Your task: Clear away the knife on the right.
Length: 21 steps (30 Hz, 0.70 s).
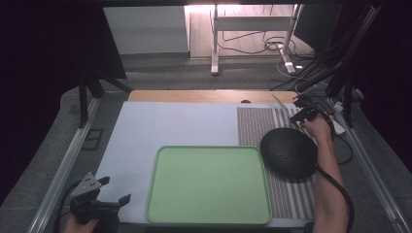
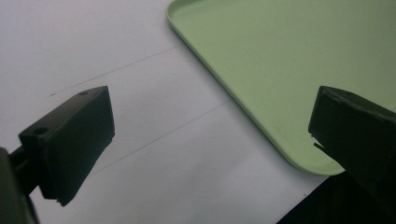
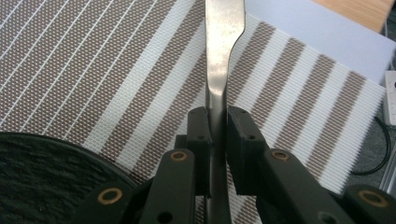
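My right gripper [image 1: 300,113] hovers over the far right corner of a brown-and-white striped placemat [image 1: 253,124], shut on the handle of a metal table knife [image 1: 280,103]. In the right gripper view the jaws [image 3: 217,116] pinch the knife's narrow neck, and its blade [image 3: 224,32] points away over the placemat [image 3: 93,70]. A dark round plate [image 1: 287,151] lies on the placemat just in front of that hand, and its rim [image 3: 42,177] shows at lower left. My left gripper [image 1: 115,189] rests open at the near left, its jaws [image 2: 214,109] wide apart with nothing between them, beside a light green tray [image 1: 209,184].
The green tray [image 2: 280,56] has nothing in it and lies on a white sheet [image 1: 160,126] that covers most of the table. A strip of wooden tabletop [image 1: 204,95] shows at the far edge. Cables and a table frame stand on the floor beyond.
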Available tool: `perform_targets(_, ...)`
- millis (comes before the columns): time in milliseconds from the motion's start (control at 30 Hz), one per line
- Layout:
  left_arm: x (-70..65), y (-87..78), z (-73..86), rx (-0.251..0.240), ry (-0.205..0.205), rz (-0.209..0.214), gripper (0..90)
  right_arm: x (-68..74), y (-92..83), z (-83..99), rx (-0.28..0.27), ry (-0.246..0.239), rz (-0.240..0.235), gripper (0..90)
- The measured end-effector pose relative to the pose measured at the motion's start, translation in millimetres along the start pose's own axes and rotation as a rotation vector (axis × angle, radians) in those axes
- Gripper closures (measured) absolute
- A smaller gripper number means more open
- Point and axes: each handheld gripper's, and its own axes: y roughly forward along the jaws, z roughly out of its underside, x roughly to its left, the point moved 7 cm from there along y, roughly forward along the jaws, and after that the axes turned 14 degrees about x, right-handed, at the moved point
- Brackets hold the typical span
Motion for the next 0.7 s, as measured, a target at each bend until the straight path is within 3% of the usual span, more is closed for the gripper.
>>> perform_targets(400, 0.1, 0.1, -0.1, 0.001, -0.001, 0.0, 1.2, -8.6, -23.6, 2.8, -0.062, 0.044, -0.009, 80.2)
perform_targets(700, 0.0, 0.4, -0.2, 0.004, -0.001, -0.002, 1.2, -7.9, -39.2, 4.4, -0.046, 0.037, 0.005, 80.2)
